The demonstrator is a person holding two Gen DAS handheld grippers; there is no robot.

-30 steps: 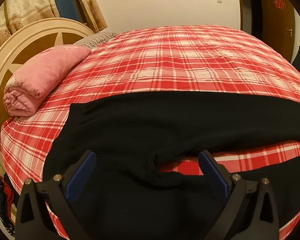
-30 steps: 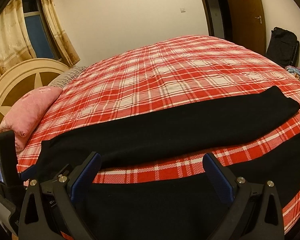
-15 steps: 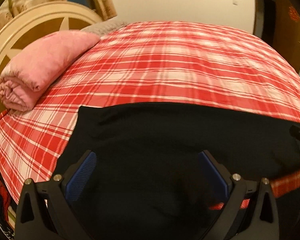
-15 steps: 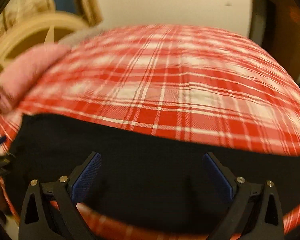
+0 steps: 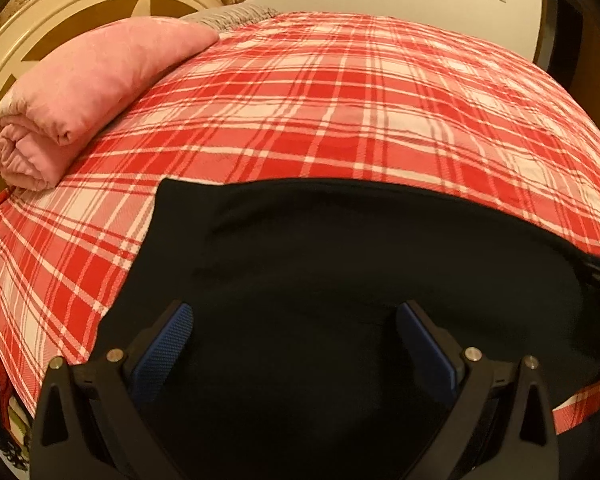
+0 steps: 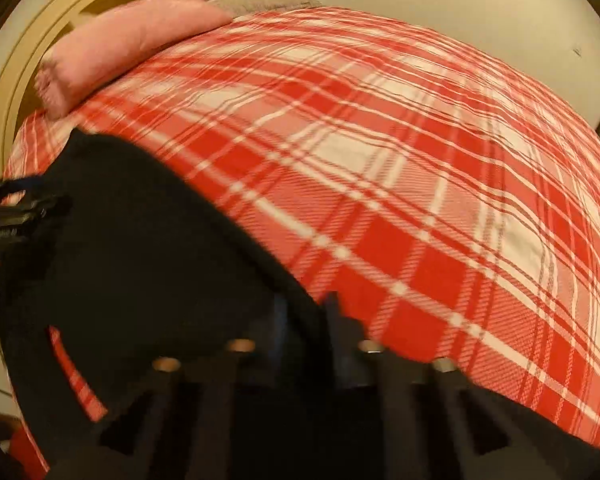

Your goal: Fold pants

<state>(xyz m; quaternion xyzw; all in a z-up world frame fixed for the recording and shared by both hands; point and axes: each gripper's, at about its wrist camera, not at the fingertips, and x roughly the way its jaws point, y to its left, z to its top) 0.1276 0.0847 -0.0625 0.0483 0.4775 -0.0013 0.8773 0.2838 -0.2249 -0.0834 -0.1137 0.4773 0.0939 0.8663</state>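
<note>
Black pants (image 5: 332,264) lie on the red plaid bed, waist end toward the pink blanket. My left gripper (image 5: 294,324) hovers open over the waist part, blue pads wide apart with cloth under them. In the right wrist view the pants (image 6: 140,260) fill the lower left. My right gripper (image 6: 304,316) has its fingers close together at the far edge of the black cloth and looks shut on it; the view is blurred. The left gripper body (image 6: 16,216) shows at the left edge.
A rolled pink blanket (image 5: 84,92) lies at the head of the bed (image 5: 380,100) by the cream round headboard (image 5: 72,12). A dark doorway (image 5: 564,32) is at the far right. The bed's near edge drops off at lower left.
Both grippers moved in over the pants. The right gripper's jaws went from wide open to closed at the cloth's edge and swung left. The left gripper stayed open.
</note>
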